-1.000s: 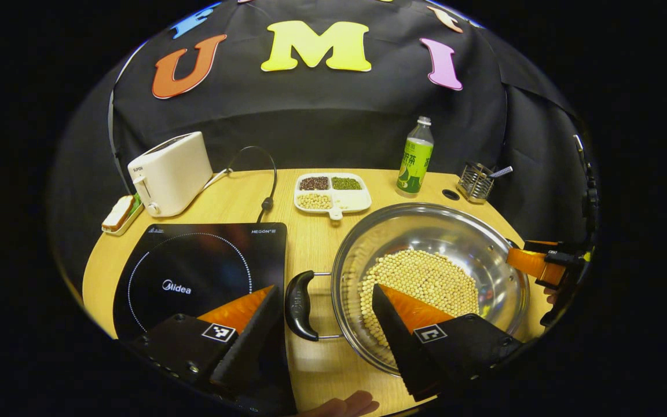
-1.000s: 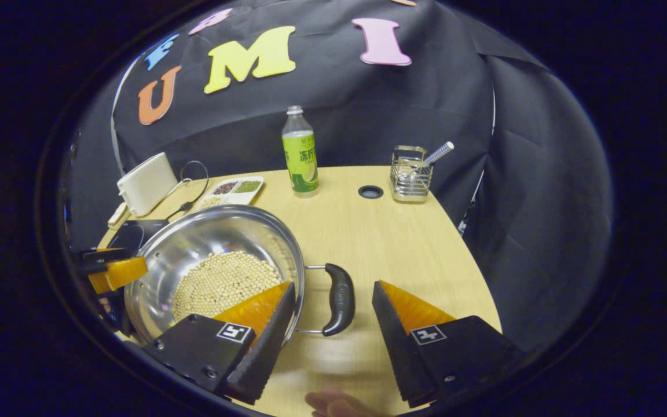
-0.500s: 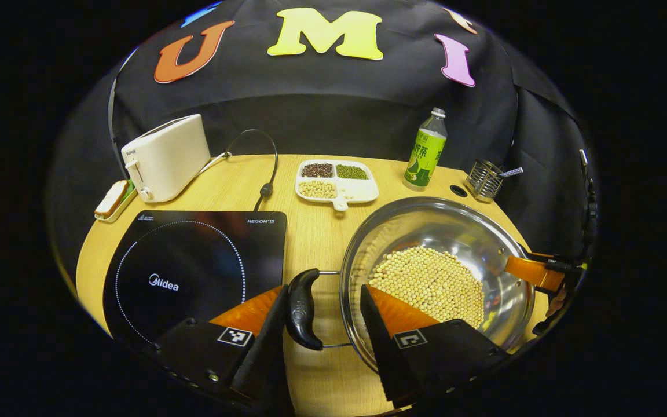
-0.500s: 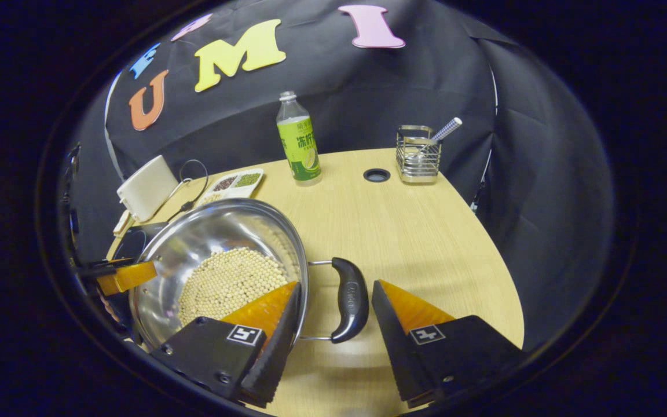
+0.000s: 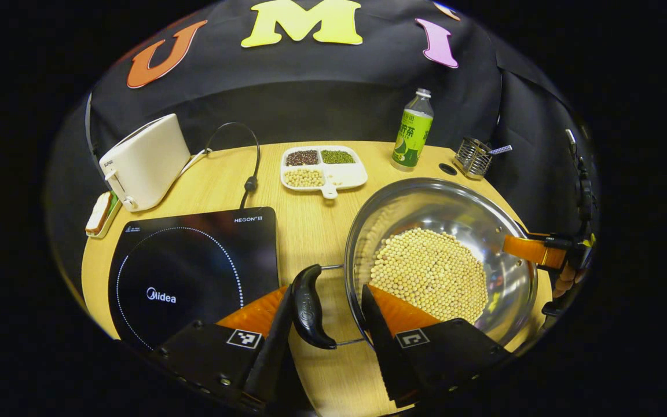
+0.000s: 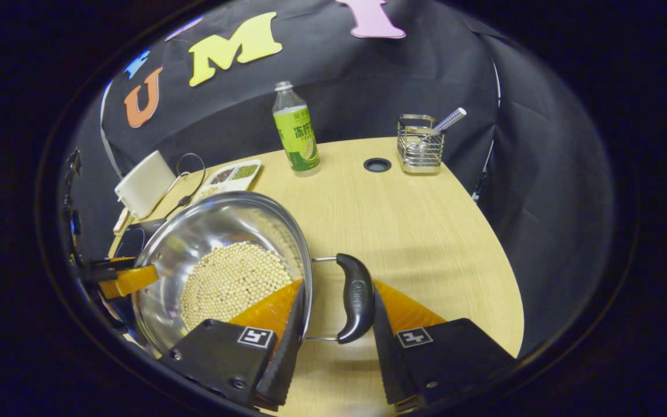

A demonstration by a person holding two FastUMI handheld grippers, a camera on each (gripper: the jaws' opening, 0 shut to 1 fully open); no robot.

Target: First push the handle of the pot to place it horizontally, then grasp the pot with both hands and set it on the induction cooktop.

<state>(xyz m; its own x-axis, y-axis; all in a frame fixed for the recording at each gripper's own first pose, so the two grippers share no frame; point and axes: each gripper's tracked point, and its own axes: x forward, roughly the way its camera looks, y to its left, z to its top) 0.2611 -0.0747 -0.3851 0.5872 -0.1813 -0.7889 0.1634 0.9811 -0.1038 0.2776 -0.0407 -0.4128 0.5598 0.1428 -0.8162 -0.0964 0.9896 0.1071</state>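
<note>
Both grippers closed in since a second ago. Left gripper [image 5: 323,304] fingers now narrow around the pot's left handle [image 5: 309,307]; one pad touches, clamping unclear. Right gripper [image 6: 336,301] fingers likewise bracket the right handle [image 6: 355,297], outer one touching it. Steel pot [image 5: 472,220] of soybeans [image 5: 429,272] sits on the counter [image 5: 310,231], just right of the induction cooktop [image 5: 194,266].

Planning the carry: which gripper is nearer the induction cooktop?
Left. The left gripper straddles the pot's handle beside the cooktop; the right gripper is at the pot's far handle.
</note>
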